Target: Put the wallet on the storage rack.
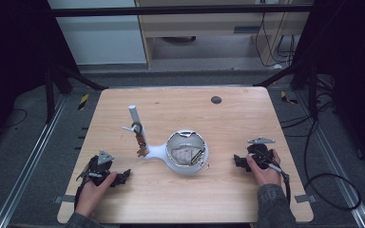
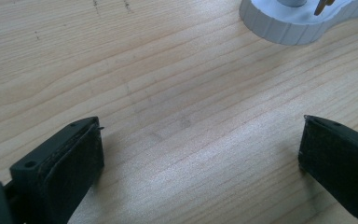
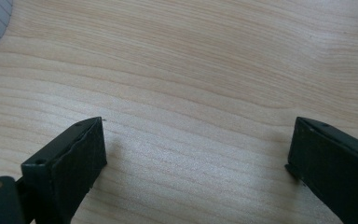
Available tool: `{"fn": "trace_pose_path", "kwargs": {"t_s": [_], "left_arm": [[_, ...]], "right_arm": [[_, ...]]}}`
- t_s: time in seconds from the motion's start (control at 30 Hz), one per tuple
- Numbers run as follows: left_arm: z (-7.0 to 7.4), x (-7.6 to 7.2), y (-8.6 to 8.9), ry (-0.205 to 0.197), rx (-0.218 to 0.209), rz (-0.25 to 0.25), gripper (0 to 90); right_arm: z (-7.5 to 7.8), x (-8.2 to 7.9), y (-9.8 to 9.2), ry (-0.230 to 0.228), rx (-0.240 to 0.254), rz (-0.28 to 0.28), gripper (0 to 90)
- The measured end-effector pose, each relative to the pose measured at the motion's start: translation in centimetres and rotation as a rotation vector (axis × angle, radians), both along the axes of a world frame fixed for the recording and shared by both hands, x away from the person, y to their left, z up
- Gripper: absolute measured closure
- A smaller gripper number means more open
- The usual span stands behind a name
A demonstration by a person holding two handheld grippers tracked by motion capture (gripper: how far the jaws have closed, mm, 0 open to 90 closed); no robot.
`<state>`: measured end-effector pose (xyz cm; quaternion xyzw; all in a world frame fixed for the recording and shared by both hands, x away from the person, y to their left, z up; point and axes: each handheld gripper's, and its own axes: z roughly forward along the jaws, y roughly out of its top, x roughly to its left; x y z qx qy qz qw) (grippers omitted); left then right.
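Observation:
A white stand [image 1: 159,152] sits mid-table, with an upright post [image 1: 133,115] at its left end and a round bowl [image 1: 187,153] at its right. Small brownish trinkets [image 1: 141,142] hang from the post, and a pale crumpled thing with a dark piece lies inside the bowl. My left gripper [image 1: 123,175] rests low at the front left, pointing right, and is open over bare wood [image 2: 200,140]; the stand's ribbed white base [image 2: 284,25] lies ahead of it. My right gripper [image 1: 237,161] rests right of the bowl, pointing left, open with nothing between its jaws [image 3: 198,140].
The wooden table [image 1: 237,118] has a small dark round plug [image 1: 216,99] near its far edge. Black frame bars stand at both sides. Cables lie on the floor [image 1: 332,190] to the right. A pale cabinet [image 1: 209,23] stands behind the table.

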<state>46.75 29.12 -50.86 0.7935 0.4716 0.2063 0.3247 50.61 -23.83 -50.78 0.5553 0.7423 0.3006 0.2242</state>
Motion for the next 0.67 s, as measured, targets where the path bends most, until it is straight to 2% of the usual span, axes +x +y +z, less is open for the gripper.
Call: {"fn": "trace_pose_path", "kwargs": {"t_s": [0.23, 0.67], "left_arm": [[-0.02, 0.0, -0.01, -0.002, -0.001, 0.0, 0.0], [0.0, 0.08, -0.02, 0.0, -0.002, -0.01, 0.0]], "right_arm": [[-0.47, -0.19, 0.19, -0.047, 0.009, -0.006, 2.0], [-0.46, -0.83, 0.39, -0.044, 0.01, 0.004, 2.0]]}}
